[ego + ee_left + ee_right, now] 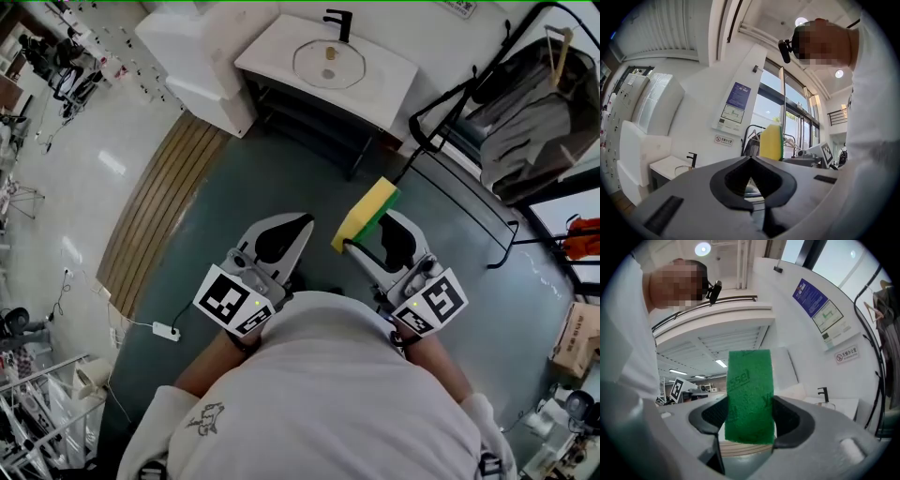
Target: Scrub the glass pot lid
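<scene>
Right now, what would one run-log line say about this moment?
left gripper: shut, empty | right gripper: shut on yellow-and-green rectangular sponge | white washbasin: ahead, untouched

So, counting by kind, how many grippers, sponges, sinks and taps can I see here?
Grippers: 2, the left gripper and the right gripper
Sponge: 1
Sink: 1
Tap: 1
Total: 5

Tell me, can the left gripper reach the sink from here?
Probably not yet: the left gripper is held well short of the sink, with floor between. Nothing blocks the way.
</scene>
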Demonstrator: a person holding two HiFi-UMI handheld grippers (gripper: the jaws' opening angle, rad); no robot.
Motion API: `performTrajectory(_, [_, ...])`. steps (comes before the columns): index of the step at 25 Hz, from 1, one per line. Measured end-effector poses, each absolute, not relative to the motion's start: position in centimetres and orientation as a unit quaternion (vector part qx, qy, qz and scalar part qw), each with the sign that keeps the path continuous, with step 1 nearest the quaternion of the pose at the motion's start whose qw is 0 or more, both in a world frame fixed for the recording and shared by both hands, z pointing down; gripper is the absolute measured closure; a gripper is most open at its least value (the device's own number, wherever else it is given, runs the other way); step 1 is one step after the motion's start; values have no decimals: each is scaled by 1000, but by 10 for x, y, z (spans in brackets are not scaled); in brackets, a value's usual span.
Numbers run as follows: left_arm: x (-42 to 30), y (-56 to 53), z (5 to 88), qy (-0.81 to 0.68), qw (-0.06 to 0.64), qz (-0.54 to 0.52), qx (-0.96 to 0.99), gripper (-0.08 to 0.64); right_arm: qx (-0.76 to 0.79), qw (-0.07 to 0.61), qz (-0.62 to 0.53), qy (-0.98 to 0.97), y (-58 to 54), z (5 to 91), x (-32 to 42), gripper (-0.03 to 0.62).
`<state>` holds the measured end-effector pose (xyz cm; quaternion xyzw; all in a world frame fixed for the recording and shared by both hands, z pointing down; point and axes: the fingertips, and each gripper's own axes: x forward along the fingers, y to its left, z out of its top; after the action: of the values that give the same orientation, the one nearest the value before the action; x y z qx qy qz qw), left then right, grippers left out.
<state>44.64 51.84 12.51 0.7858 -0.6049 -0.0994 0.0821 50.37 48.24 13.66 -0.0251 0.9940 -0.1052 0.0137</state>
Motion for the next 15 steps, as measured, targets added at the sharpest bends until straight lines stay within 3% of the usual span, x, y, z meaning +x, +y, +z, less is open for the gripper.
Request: performTrajectory(15, [245,535,117,-614,77,-96,779,561,-7,10,-99,995,491,126,296,304])
